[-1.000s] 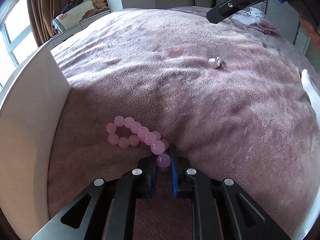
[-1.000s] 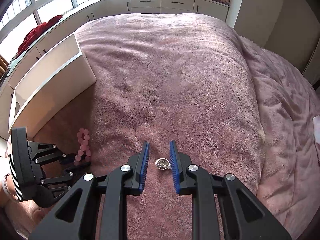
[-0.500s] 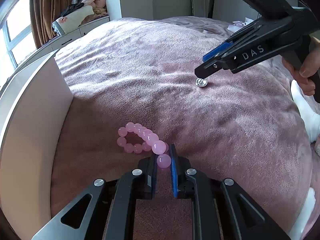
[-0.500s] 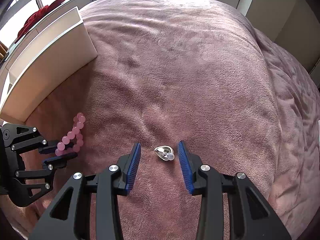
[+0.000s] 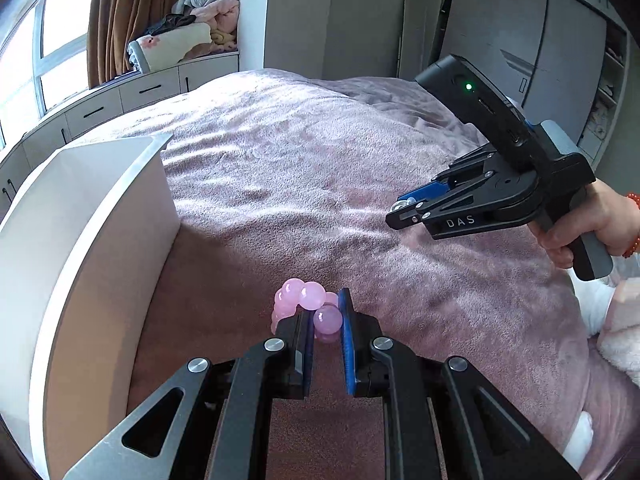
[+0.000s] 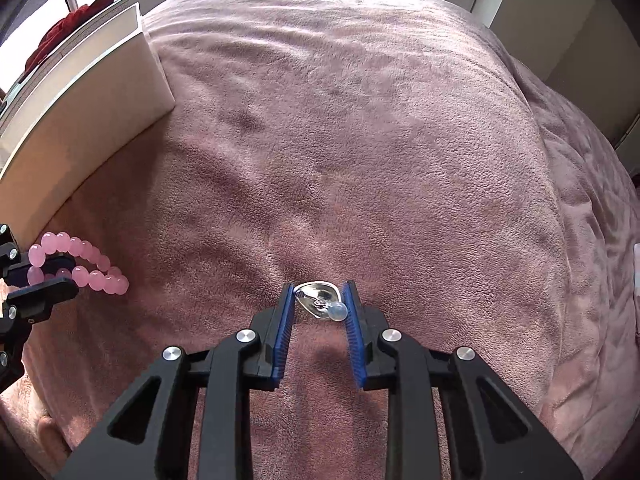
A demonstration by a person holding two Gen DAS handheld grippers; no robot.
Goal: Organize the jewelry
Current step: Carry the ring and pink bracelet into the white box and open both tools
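Note:
My left gripper (image 5: 326,312) is shut on a pink bead bracelet (image 5: 306,300) and holds it lifted off the pink blanket; the bracelet also shows in the right wrist view (image 6: 76,262), hanging from the left gripper (image 6: 48,276). My right gripper (image 6: 319,300) is shut on a small silver ring with a pale bead (image 6: 322,304), at or just above the blanket. In the left wrist view the right gripper (image 5: 400,210) holds the ring (image 5: 402,204) at its tips, to the right.
A white open box (image 5: 92,216) stands on the bed at the left, also seen in the right wrist view (image 6: 84,92). The pink blanket (image 6: 360,140) covers the bed. Cabinets and windows lie beyond; a white cloth (image 5: 616,320) lies at the right.
My left gripper has lifted the bracelet off the blanket and tilted up. My right gripper has closed on the silver ring, which was lying between its open jaws before.

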